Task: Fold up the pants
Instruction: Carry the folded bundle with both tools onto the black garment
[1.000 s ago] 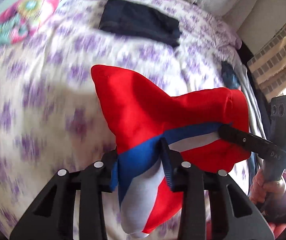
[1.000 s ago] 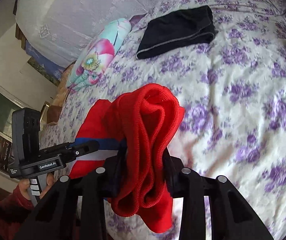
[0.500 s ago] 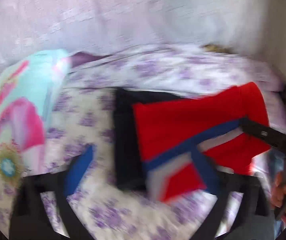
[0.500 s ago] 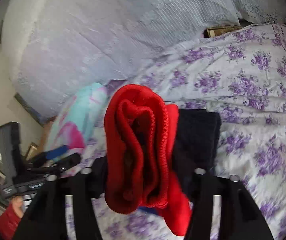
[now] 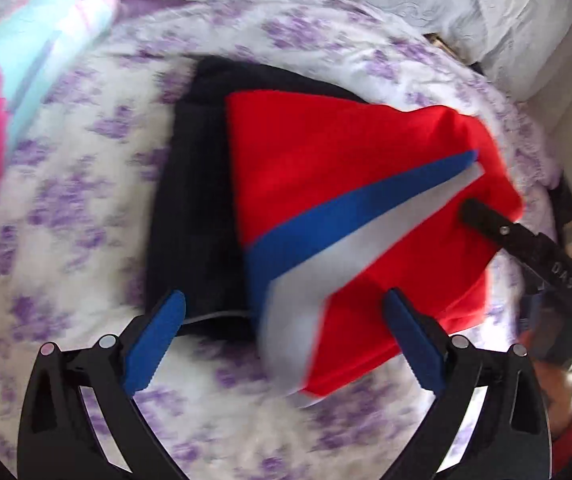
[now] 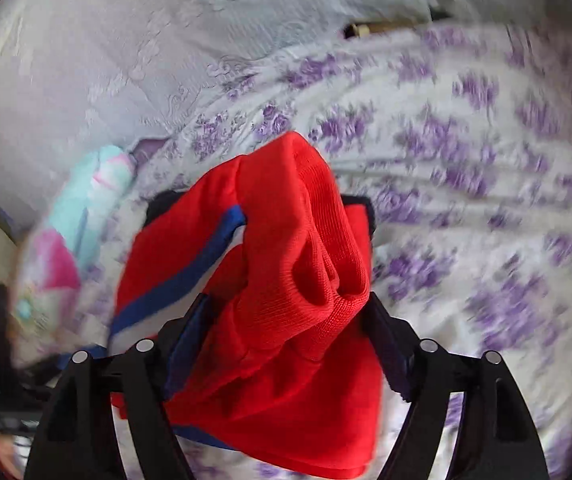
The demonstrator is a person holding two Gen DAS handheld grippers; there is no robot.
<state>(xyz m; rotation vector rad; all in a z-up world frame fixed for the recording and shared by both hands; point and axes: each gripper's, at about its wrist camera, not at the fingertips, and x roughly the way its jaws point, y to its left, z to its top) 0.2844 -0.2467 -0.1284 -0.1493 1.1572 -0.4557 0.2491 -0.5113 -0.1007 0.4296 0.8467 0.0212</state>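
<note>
The jaws of the left gripper [image 5: 284, 342] stand wide apart with nothing between them; its blue pads [image 5: 157, 343] flank open air above the cloth. The right gripper [image 6: 286, 344] is clenched on a thick bunched edge of the red pants [image 5: 349, 184], though its jaws look fairly far apart around the wad, so the grip may be loosening.

The pants, folded into a compact bundle with a blue and white stripe [image 5: 349, 232], lie over a folded dark garment [image 5: 194, 208] on the purple-flowered bedspread [image 5: 66, 208]; how fully they rest on it I cannot tell.

The knit looks soft, light and limp, so I judge it will sag and unfold if lifted by one corner. The thick folded edge, where the layers stack, is the best hold.

The left wrist view alone shows the flat face of the bundle, its stripe and the dark garment beneath. The right wrist view alone shows the ribbed layers bunched in the grip. Both catch the flowered pillow [image 6: 66, 240] at the left.
</note>
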